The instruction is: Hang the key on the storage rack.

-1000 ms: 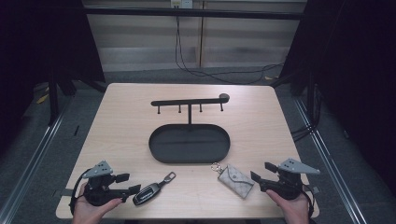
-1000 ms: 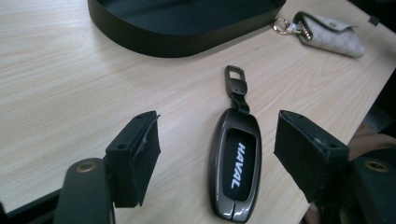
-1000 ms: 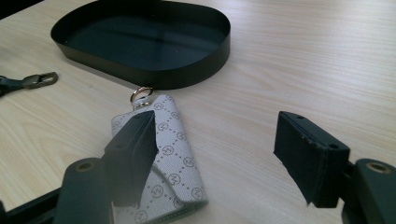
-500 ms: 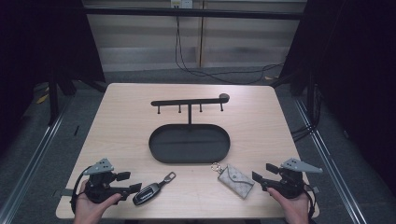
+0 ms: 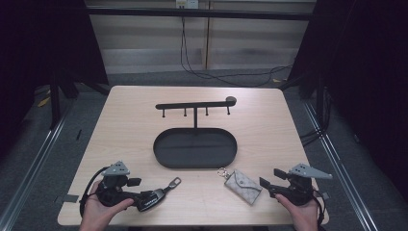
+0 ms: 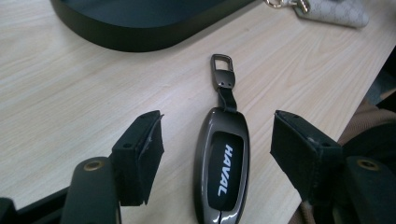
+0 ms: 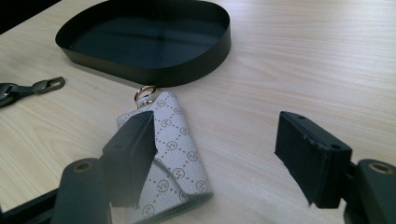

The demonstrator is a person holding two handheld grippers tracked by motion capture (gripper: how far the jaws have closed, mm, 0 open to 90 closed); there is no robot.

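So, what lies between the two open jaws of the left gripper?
In the left gripper view, the HAVAL key fob lies flat between the jaws, touching neither.

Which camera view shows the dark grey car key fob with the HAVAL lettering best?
The left gripper view: the dark grey car key fob lies close between the open fingers, lettering readable. The high view shows it small; the right gripper view shows just its metal clasp.

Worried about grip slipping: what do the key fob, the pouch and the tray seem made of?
Key fob: glossy dark metal or plastic shell, judging by its reflections, with a metal clasp. Pouch: pale monogram-printed leather or coated canvas, matte, with stitched edges and a gold-toned ring. Tray: thin matte black wall, probably painted metal.
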